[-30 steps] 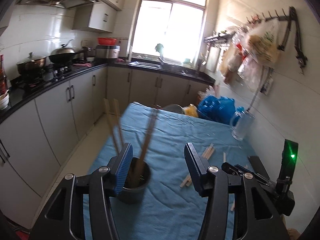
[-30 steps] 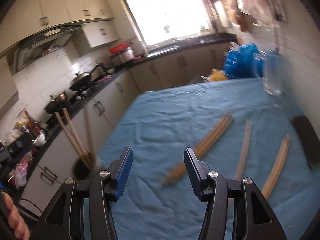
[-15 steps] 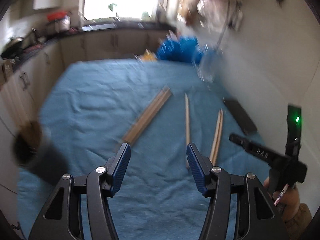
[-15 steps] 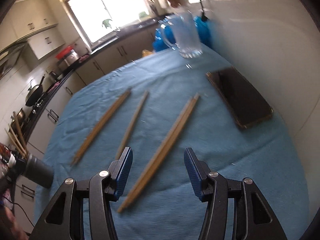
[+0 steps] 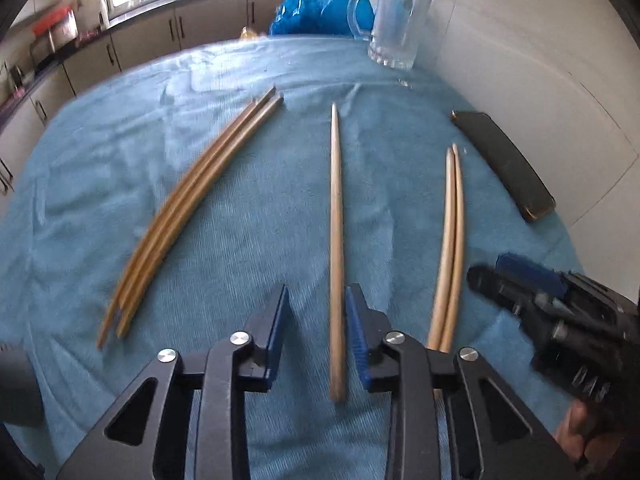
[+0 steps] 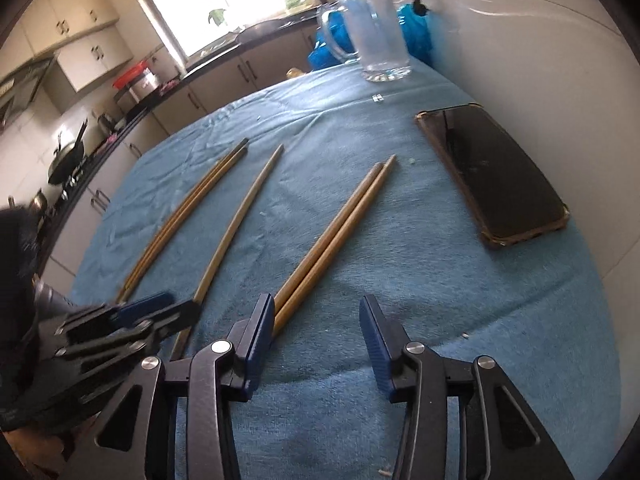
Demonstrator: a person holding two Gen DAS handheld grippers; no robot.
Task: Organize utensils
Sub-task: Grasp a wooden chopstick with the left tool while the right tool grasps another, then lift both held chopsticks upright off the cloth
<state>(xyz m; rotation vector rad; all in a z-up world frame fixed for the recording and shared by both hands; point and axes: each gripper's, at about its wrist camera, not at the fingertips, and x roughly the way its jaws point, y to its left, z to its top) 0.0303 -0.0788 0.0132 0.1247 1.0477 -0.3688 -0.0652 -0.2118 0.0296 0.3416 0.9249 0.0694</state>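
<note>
I see the single chopstick (image 5: pixel 337 216) lying on the blue cloth (image 5: pixel 256 208), its thick end between my left gripper's (image 5: pixel 316 320) jaws, which have just been closing but aren't pinching it yet. The chopstick pair (image 6: pixel 332 236) lies just beside my right gripper (image 6: pixel 316 324), jaws apart, empty. A phone (image 6: pixel 492 176) rests nearby.

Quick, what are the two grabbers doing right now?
Left gripper: open, jaws just closing around the single chopstick.
Right gripper: open, jaws just closing, holding nothing.
</note>
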